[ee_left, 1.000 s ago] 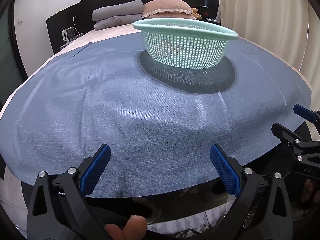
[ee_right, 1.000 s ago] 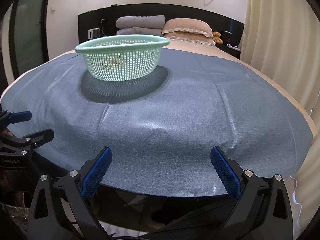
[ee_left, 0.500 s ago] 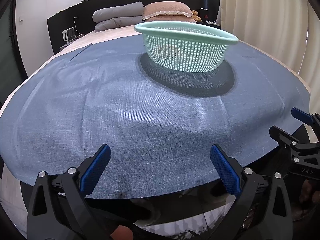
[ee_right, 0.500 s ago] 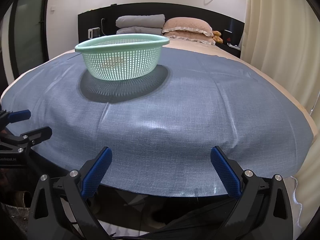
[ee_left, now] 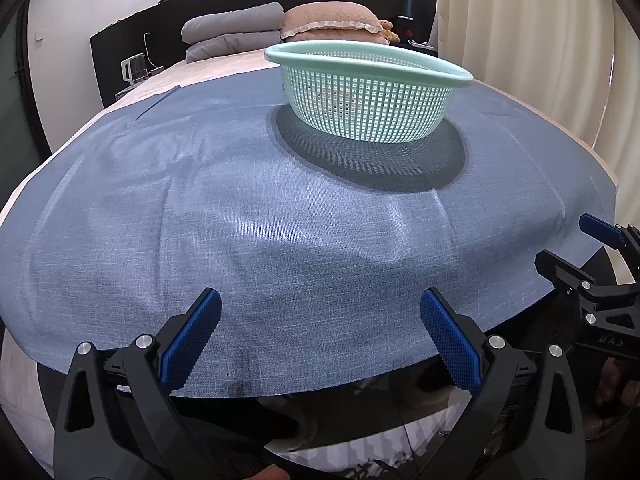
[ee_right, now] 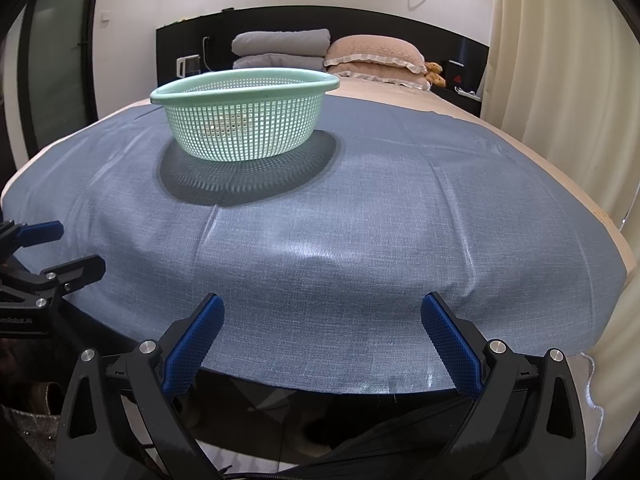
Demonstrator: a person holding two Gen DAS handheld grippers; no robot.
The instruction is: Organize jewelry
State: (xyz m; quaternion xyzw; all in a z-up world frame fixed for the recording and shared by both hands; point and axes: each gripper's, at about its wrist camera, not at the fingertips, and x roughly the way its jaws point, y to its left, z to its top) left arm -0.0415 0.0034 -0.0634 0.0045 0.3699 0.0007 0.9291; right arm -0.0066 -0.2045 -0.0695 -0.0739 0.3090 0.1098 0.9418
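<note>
blue-padded jaws of the left gripper [ee_left: 320,312] stand wide apart, holding nothing, at the near edge of the blue cloth [ee_left: 248,216]. the right gripper [ee_right: 322,316] is likewise spread and bare. well beyond both, a mint mesh basket [ee_right: 244,120] sits upright on the cloth; its contents cannot be made out.

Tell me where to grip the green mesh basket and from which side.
Grip the basket by its protruding rim, near side, coming level from the bed's foot. The flared lip overhangs the tapering mesh wall, which suits one tool finger above, one below. Both tools are open and empty.
</note>
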